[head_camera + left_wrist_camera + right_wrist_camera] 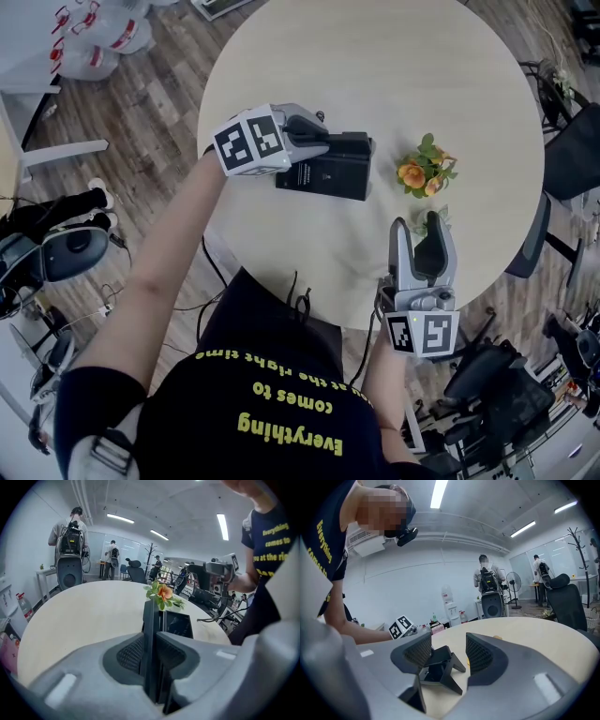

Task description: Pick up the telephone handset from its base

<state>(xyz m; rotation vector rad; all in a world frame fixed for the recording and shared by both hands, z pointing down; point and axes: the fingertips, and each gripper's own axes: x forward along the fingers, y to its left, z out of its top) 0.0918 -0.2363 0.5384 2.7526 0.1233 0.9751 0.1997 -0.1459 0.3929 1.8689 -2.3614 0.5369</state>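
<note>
A black telephone base [323, 178] lies near the middle of the round beige table [375, 56]. Its handset [345, 143] runs along the base's far side. My left gripper [323, 139] reaches in from the left and is shut on the handset. In the left gripper view the thin black handset [151, 616] stands edge-on between the two pads of the left gripper [152, 641], with the base's screen [178, 623] just behind. My right gripper [422, 230] rests open at the table's near edge, nothing in it. In the right gripper view the telephone [438, 667] shows beyond the right gripper [447, 651].
A small orange flower bunch [424, 171] stands right of the telephone, between it and my right gripper. Office chairs [572, 155] ring the table's right side. Water bottles [94, 42] sit on the floor at far left. People with backpacks [70, 536] stand in the background.
</note>
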